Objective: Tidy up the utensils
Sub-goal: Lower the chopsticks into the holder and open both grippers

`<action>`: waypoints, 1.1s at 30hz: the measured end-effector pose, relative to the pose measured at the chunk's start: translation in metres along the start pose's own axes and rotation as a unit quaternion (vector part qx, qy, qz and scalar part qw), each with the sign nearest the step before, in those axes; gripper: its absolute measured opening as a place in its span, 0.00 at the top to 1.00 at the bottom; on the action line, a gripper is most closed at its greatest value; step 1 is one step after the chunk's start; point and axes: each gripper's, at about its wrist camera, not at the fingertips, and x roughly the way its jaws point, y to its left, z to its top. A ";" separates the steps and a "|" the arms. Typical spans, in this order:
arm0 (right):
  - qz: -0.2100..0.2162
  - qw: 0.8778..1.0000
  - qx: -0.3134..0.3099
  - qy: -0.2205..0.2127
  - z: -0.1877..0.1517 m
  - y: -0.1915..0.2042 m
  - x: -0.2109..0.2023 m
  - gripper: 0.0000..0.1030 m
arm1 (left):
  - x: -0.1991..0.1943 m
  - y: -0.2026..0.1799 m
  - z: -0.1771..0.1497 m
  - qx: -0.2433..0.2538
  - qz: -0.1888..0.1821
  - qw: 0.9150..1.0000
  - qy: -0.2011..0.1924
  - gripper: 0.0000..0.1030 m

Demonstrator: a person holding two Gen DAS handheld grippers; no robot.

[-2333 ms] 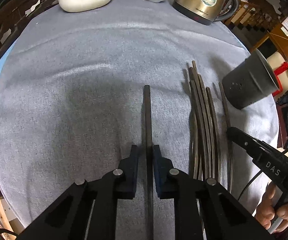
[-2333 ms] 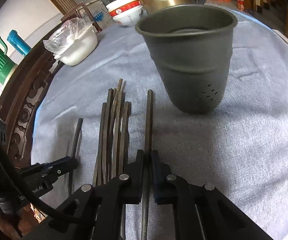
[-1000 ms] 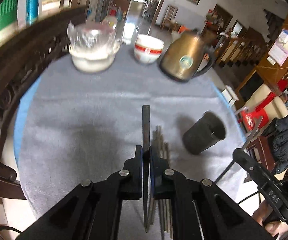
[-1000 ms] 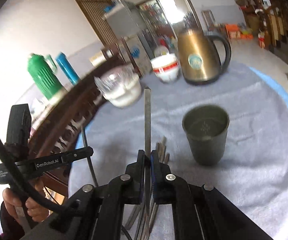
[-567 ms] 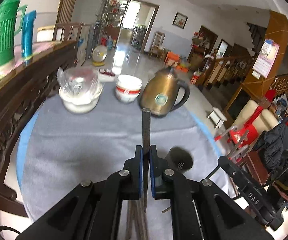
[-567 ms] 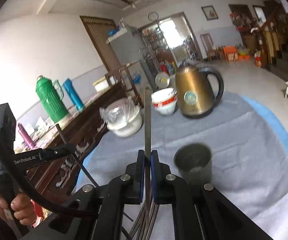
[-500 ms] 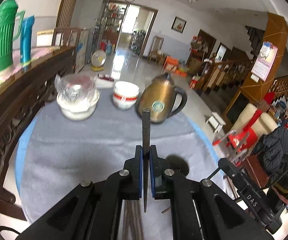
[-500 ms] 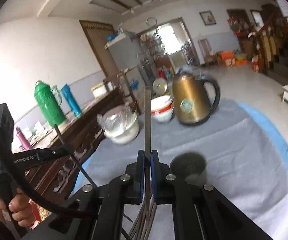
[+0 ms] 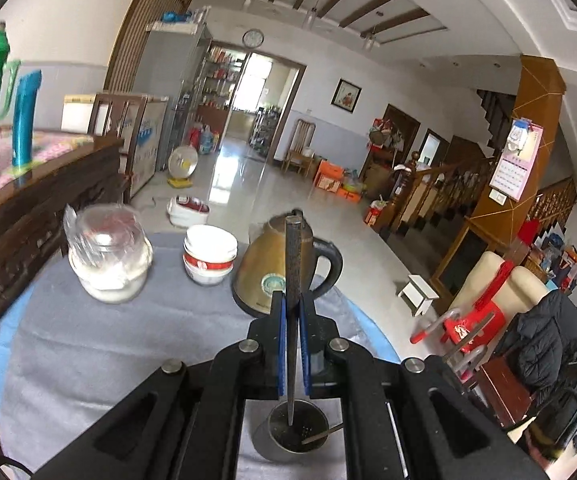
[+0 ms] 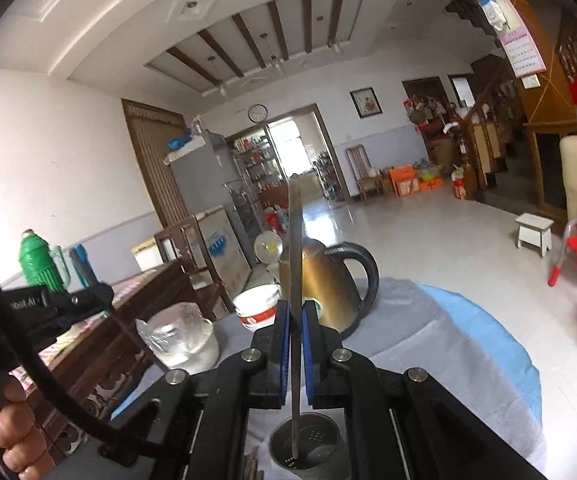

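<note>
dark chopstick upright, tip over holder

A grey cloth covers the table over a pale blue edge, and the kettle is brassy gold with a black handle. The white bowls carry a red band (the flasks behind are green and blue), and the holder is dark grey, its floor dotted with holes.

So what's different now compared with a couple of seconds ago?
Both grippers, left and right, lifted their chopsticks off the tablecloth and tipped them upright; the lower tips now hang over the open cup. Unchanged: both grips shut, and the kettle and bowls in place.
</note>
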 end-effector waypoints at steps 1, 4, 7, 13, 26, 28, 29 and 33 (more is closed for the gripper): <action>-0.004 1.000 -0.002 0.006 -0.002 -0.001 0.004 0.94 | 0.007 0.000 -0.004 -0.006 0.000 1.000 0.006 0.94; -0.014 1.000 -0.007 0.025 -0.008 -0.001 0.017 0.94 | 0.031 0.002 -0.018 -0.011 0.012 1.000 0.025 0.94; -0.020 0.999 -0.012 0.044 -0.020 -0.006 0.024 0.94 | 0.050 0.006 -0.035 -0.010 0.023 0.998 0.053 0.94; -0.018 0.997 -0.006 0.077 -0.035 -0.014 0.028 0.92 | 0.056 0.014 -0.054 -0.005 0.025 0.995 0.095 0.94; 0.066 0.990 0.085 0.091 -0.060 -0.040 -0.005 0.33 | 0.000 0.047 -0.086 0.060 0.040 0.992 0.107 0.56; 0.065 0.991 0.091 0.073 -0.061 -0.042 -0.018 0.33 | -0.010 0.057 -0.094 0.066 0.050 0.991 0.106 0.55; 0.066 0.991 0.094 0.068 -0.061 -0.043 -0.022 0.35 | -0.014 0.061 -0.100 0.074 0.060 0.990 0.106 0.54; 0.072 0.991 0.095 0.067 -0.070 -0.043 -0.036 0.49 | -0.020 0.081 -0.126 0.095 0.096 0.983 0.122 0.52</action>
